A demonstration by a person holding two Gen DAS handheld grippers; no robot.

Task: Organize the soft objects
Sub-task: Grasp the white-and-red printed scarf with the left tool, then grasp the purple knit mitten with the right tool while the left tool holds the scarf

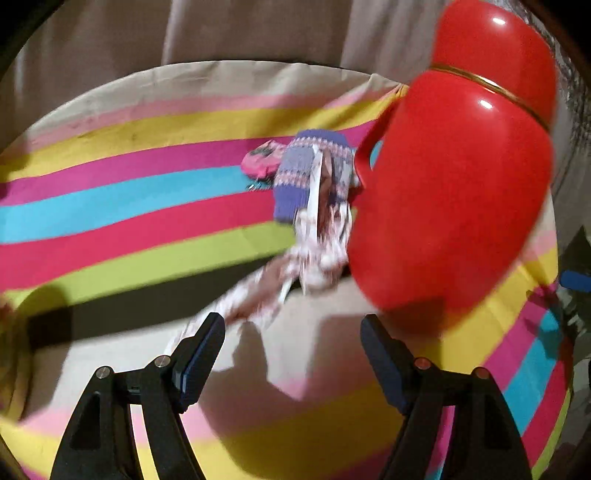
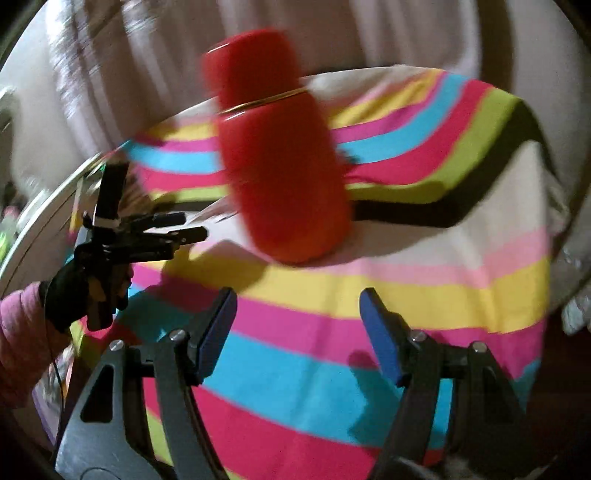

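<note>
In the left wrist view a purple patterned knit item [image 1: 306, 173] lies on the striped cloth [image 1: 129, 206], with a pink soft item [image 1: 260, 162] behind it and a white-and-brown printed cloth [image 1: 306, 251] trailing from it toward me. My left gripper [image 1: 291, 332] is open and empty, its left fingertip near the cloth's end. My right gripper [image 2: 299, 306] is open and empty above the stripes. The left gripper [image 2: 177, 229] also shows in the right wrist view, held by a gloved hand.
A tall red flask [image 1: 454, 177] with a handle and gold band stands on the cloth, close to the right of the soft items; it also shows in the right wrist view [image 2: 280, 162]. Pale curtains [image 1: 258, 33] hang behind. The striped cloth [image 2: 424, 295] covers the table.
</note>
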